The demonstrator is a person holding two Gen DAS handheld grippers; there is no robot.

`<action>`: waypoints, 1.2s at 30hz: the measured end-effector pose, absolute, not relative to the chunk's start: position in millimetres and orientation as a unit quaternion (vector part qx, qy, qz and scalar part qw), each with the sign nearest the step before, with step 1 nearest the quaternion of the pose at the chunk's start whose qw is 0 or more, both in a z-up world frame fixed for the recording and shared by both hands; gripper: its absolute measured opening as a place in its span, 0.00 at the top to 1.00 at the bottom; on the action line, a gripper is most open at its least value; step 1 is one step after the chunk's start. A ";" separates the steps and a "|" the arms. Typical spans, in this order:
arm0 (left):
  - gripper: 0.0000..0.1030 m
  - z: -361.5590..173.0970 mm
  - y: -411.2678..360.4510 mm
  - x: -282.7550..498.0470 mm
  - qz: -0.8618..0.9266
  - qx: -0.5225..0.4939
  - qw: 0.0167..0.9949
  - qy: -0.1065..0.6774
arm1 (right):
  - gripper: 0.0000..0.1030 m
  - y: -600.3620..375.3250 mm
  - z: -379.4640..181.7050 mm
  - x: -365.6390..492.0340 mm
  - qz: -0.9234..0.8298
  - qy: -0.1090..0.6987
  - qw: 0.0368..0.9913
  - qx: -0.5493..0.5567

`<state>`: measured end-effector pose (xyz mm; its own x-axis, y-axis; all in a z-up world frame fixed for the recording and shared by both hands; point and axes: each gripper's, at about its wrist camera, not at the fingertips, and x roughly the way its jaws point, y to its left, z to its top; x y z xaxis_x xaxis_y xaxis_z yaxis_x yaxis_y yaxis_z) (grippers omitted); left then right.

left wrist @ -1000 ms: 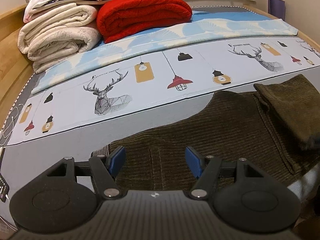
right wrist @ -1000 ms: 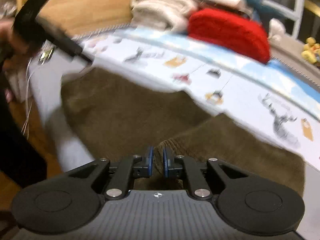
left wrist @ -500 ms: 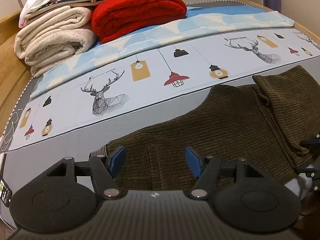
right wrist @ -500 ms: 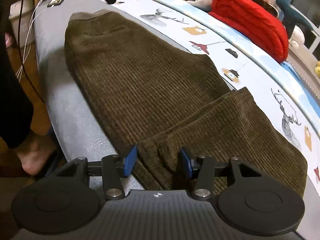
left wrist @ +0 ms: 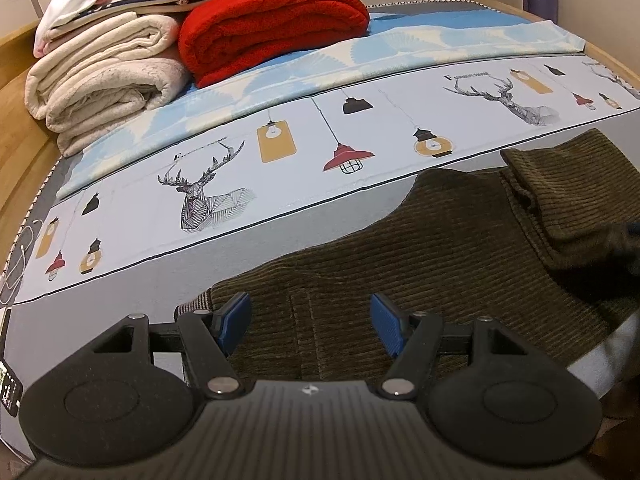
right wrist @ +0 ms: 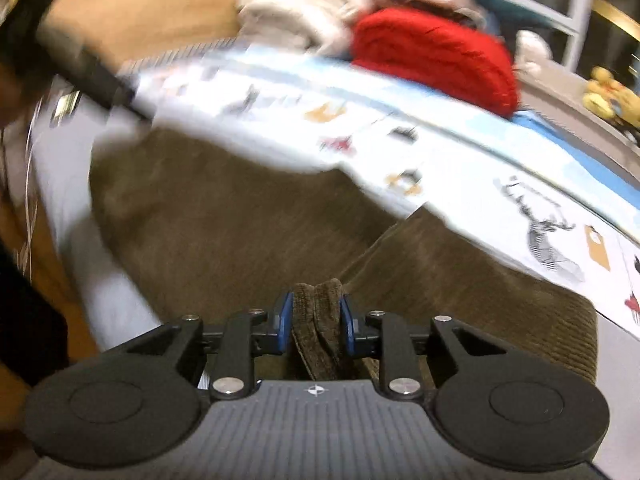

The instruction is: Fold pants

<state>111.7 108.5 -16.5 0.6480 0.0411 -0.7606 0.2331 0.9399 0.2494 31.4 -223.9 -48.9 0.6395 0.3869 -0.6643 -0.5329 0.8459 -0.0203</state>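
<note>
We hold the left tongs (left wrist: 310, 326) wide over the pants (left wrist: 440, 248), lower centre. The right tongs (right wrist: 314, 320) pinch a pants fold, lower centre.

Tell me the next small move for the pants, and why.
Probably carry the right hand-held gripper toward the waistband: it is shut on a bunched edge of the pants. The left hand-held gripper hovers open over the waistband end, holding nothing.
</note>
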 end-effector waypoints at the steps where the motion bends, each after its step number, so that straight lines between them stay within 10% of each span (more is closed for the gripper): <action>1: 0.31 -16.4 108.7 111.6 -0.055 0.165 0.893 0.416 | 0.75 -231.3 -39.7 32.1 0.247 0.324 0.909 -0.084; 8: 0.31 -17.1 107.7 112.0 -0.055 0.165 0.892 0.417 | 0.76 -246.4 -6.2 17.3 0.271 0.233 0.934 -0.013; 15: 0.31 -13.0 98.5 114.3 -0.060 0.155 0.893 0.417 | 0.71 -193.9 -86.5 18.5 0.334 0.404 0.842 -0.128; 36: 0.31 -36.2 6.1 147.7 -0.169 0.075 0.867 0.462 | 0.66 -364.7 -60.1 -2.4 0.078 0.427 0.901 -0.015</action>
